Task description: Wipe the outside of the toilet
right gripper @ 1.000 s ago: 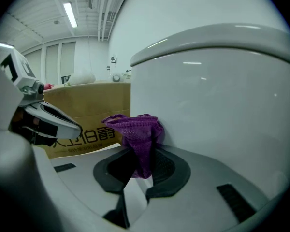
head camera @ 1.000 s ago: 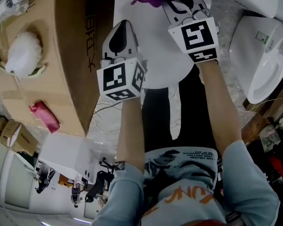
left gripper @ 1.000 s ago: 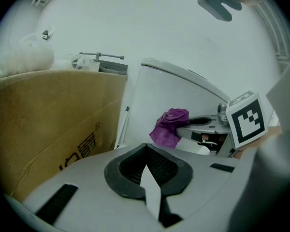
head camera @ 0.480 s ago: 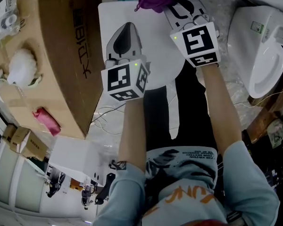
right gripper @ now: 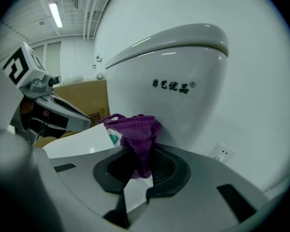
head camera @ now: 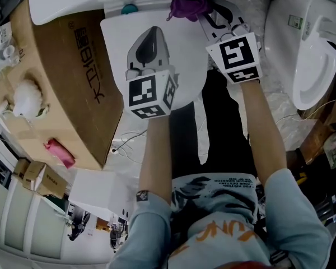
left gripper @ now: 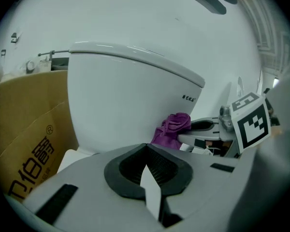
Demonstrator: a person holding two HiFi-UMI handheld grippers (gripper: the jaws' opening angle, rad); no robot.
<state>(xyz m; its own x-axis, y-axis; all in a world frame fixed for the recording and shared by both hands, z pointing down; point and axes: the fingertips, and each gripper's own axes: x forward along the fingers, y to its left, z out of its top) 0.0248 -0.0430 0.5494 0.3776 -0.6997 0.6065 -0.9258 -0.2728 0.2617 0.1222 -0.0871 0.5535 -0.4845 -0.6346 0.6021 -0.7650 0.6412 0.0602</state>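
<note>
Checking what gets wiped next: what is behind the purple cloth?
The white toilet tank stands right behind the purple cloth, which the right gripper holds. The cloth covers the spot where they might touch.

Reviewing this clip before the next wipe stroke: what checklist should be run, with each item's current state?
1. Purple cloth clamped in right gripper: ok.
2. Cloth in contact with toilet tank: cannot tell.
3. Left gripper shut, nothing between its jaws: ok.
4. Toilet lid closed: ok.
5. Cardboard box apart from both grippers: ok.
</note>
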